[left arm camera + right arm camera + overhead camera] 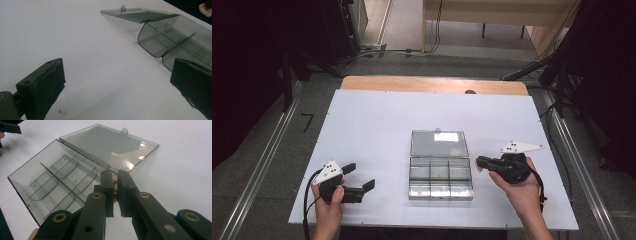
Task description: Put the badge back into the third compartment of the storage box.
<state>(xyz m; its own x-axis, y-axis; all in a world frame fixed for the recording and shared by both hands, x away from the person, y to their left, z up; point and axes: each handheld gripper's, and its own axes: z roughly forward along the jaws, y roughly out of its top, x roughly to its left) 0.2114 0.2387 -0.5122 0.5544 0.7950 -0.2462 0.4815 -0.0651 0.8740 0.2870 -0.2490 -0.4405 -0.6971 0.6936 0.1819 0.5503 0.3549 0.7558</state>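
box [440,172] mid-table, perhaps roomy.

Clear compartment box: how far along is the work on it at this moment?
Done: the clear compartment box lies open, its lid flat behind it. In hand: the right gripper is nearly shut on a small gold-coloured thing, held beside the box. Left: the compartments look empty, so placing it inside remains. The left gripper waits open.

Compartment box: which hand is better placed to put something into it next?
Right. The right gripper is shut on a small gold-coloured item just beside the open compartment box; the left gripper stands open with nothing between its jaws.
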